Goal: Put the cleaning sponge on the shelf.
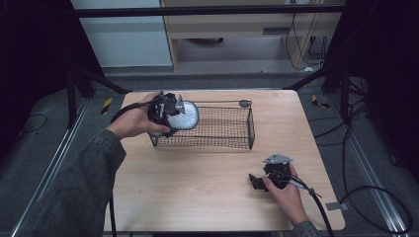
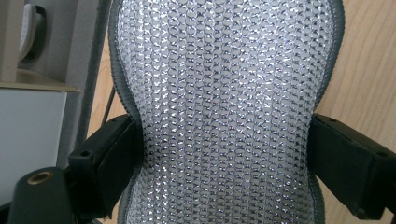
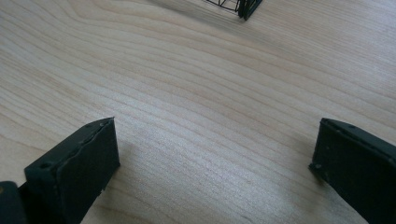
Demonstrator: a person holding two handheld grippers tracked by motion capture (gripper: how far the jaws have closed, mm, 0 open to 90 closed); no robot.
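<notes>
Gripping the silver mesh pad (image 2: 219, 107) with my left gripper (image 1: 165, 114) fingers clamped on its waist, I hold it over the wire basket's (image 1: 249, 129) left end. I should lower it inside the rim before releasing; my right gripper (image 1: 257, 182) rests on the table (image 1: 197, 182), fingers apart and empty.

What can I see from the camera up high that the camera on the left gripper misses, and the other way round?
The high view takes in the whole scene: the black wire basket, the right gripper resting open on the wooden table, and both of the person's hands. The left gripper view gives the close detail: the silvery mesh pad has a scaly weave and a grey edge, and the two black jaws pinch its narrowed middle. Both show that pad gripped by the left gripper, above the light wood.
</notes>
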